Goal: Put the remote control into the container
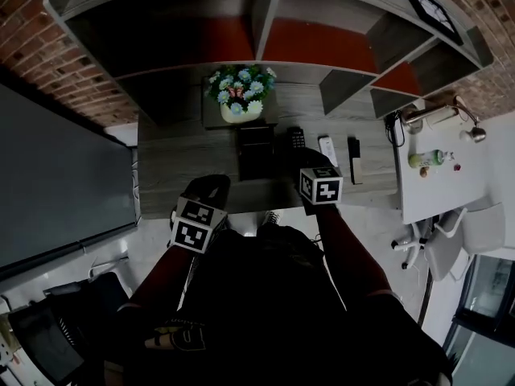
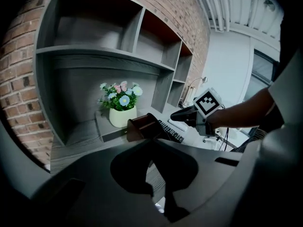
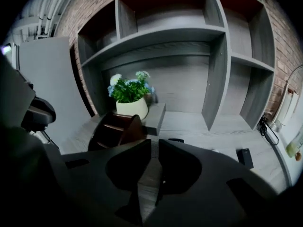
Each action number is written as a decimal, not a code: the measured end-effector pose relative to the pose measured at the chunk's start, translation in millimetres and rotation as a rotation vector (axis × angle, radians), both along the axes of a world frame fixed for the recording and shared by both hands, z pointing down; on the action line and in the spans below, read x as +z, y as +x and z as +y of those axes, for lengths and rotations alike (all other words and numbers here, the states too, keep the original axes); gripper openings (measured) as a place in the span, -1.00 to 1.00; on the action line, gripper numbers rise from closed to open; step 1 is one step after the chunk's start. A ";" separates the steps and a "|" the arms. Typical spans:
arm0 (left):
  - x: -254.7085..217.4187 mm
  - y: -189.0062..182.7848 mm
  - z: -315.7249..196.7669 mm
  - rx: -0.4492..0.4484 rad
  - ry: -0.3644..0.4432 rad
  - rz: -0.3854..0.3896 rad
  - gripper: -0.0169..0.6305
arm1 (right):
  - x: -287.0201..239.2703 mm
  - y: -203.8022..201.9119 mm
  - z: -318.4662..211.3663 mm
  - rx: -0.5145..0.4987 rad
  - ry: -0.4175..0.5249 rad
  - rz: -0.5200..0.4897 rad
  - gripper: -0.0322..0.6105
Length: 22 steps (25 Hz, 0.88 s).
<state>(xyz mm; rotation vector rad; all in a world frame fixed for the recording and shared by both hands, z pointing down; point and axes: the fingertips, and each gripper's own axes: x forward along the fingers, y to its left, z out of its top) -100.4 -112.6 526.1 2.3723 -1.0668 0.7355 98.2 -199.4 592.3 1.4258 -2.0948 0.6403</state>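
We see a surface [image 1: 177,167] of grey wood-grain laminate with a matt finish. The shelf [image 3: 156,34] above it has the same streaked finish, with flat red back panels [image 1: 314,43]. The brick wall [image 2: 19,79] is rough and unglazed. The container [image 3: 116,129] looks like dark brown wood, smooth with a dull sheen. The pot [image 3: 132,109] is cream, smooth and ceramic-looking. We take the black remote control [image 1: 297,138] for matt plastic with raised keys; the white remote control [image 1: 327,149] looks smoother. The left hand-held gripper [image 2: 151,143] and the right hand-held gripper [image 3: 155,143] have matt grey plastic shells. The sleeve [image 1: 354,256] is dark red cloth.
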 end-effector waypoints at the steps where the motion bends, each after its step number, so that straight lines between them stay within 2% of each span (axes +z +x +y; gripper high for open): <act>1: 0.0 -1.8 -1.6 -0.014 -0.003 -0.002 -0.93 | 8.5 3.0 -10.0 -0.008 -0.017 0.011 -0.74; 7: 0.0 -13.7 -11.3 -0.105 -0.024 -0.008 -0.93 | 44.3 11.9 -53.5 -0.048 -0.146 0.063 -0.39; 13: 0.6 -18.3 -18.7 -0.169 -0.038 -0.012 -0.93 | 93.2 25.2 -73.2 -0.017 -0.276 0.071 -0.14; 18: 2.9 -16.3 -19.8 -0.192 -0.056 -0.015 -0.93 | 110.8 27.5 -82.0 -0.011 -0.347 0.079 -0.12; 22: 0.9 -11.8 -21.9 -0.194 -0.065 0.006 -0.93 | 114.1 29.8 -87.0 0.029 -0.352 0.032 -0.12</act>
